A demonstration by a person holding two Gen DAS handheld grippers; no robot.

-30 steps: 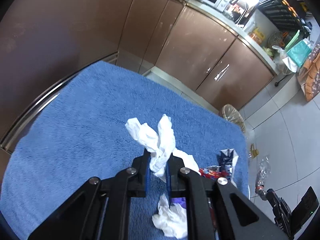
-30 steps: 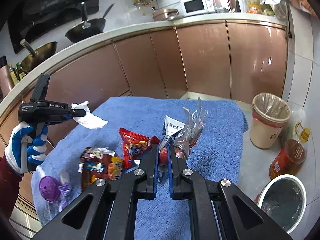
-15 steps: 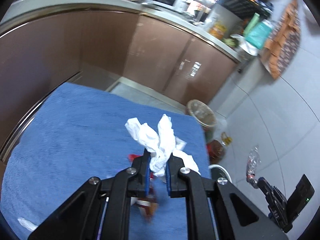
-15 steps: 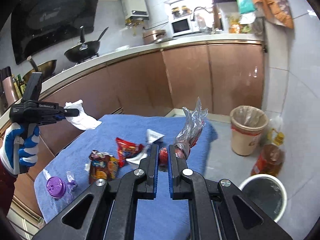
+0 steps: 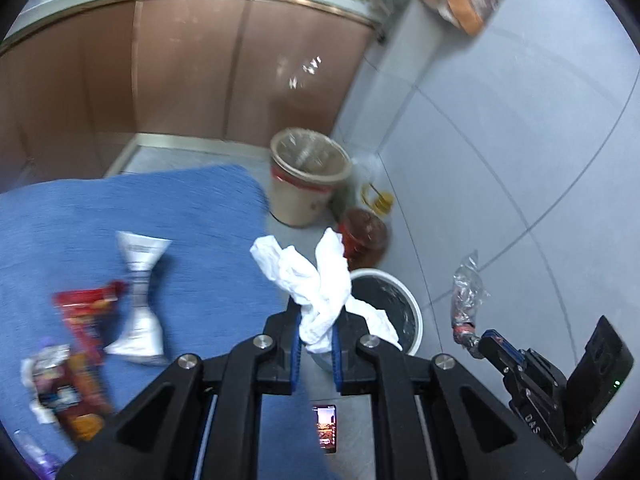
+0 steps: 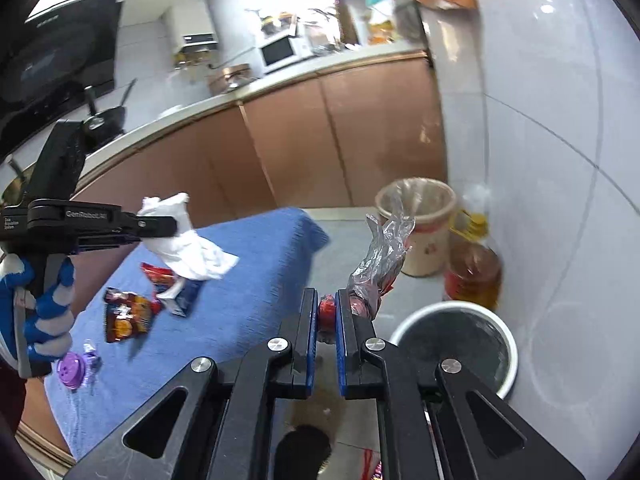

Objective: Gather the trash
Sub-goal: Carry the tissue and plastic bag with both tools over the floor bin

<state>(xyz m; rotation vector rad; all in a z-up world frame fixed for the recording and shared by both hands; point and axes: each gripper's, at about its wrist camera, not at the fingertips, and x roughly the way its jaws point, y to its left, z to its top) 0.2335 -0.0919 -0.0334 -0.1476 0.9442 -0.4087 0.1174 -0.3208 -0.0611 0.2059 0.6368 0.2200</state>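
My left gripper (image 5: 316,332) is shut on a crumpled white tissue (image 5: 316,280), which hangs just past the table's right edge, above the white-rimmed bin with a black liner (image 5: 416,320) on the floor. My right gripper (image 6: 328,312) is shut on a crinkled clear plastic wrapper with a red end (image 6: 380,256), held above the floor to the left of the same bin (image 6: 404,328). The right wrist view has the left gripper (image 6: 168,226) and its tissue (image 6: 188,244) at the left, over the table. The right gripper (image 5: 476,340) and its wrapper (image 5: 466,292) appear in the left wrist view.
On the blue towel-covered table (image 5: 180,216) lie a white wrapper (image 5: 138,276), red snack packets (image 5: 84,304) and a purple lid (image 6: 72,368). On the floor by the tiled wall stand a beige lined bin (image 5: 308,172) and an oil bottle (image 5: 364,236). Brown cabinets run behind.
Both grippers have swung right, from over the table to its right edge and the bins on the floor. The tissue and the plastic wrapper came along, still gripped.
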